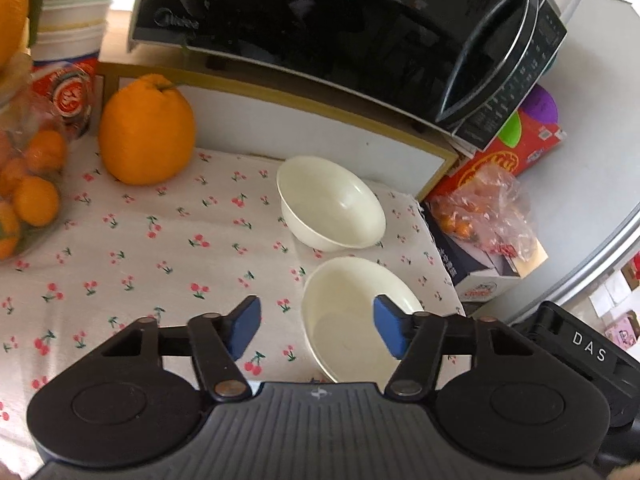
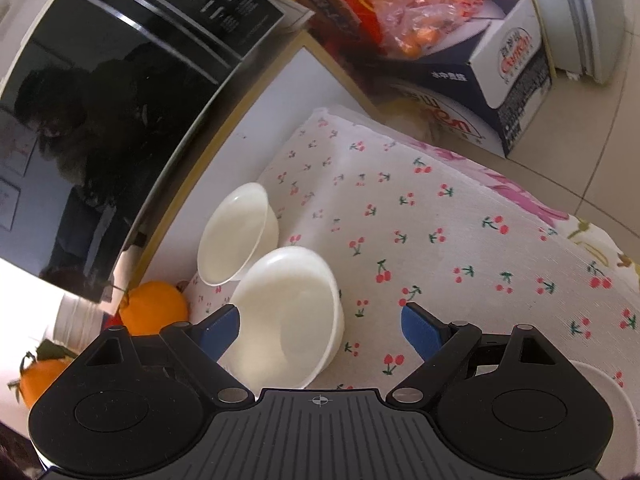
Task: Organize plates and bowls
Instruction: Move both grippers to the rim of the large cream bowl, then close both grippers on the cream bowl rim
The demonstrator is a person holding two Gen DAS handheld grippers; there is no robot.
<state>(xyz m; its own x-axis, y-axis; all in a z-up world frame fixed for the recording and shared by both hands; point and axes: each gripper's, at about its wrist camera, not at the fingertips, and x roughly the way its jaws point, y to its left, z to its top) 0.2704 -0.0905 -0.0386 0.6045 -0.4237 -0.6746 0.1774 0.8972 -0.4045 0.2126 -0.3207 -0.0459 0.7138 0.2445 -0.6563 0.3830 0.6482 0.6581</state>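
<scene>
Two cream bowls stand on the cherry-print cloth [image 1: 132, 248]. In the left wrist view the near bowl [image 1: 352, 320] lies between my left gripper's [image 1: 318, 330] open blue pads, its right rim by the right pad. The far bowl [image 1: 330, 202] stands just behind it, near the white shelf wall. In the right wrist view the near bowl [image 2: 292, 312] sits by the left pad of my open right gripper [image 2: 320, 332], and the far bowl [image 2: 238, 234] touches it behind. A white plate edge [image 2: 616, 404] shows at the lower right.
A black microwave [image 1: 340, 28] overhangs the back on a gold-framed shelf. A large orange [image 1: 146, 130] and a glass jar of small oranges [image 1: 28, 184] stand at the left, with stacked paper cups [image 1: 72, 28] behind. Boxes and a bag of fruit [image 1: 486, 208] sit beyond the cloth's right edge.
</scene>
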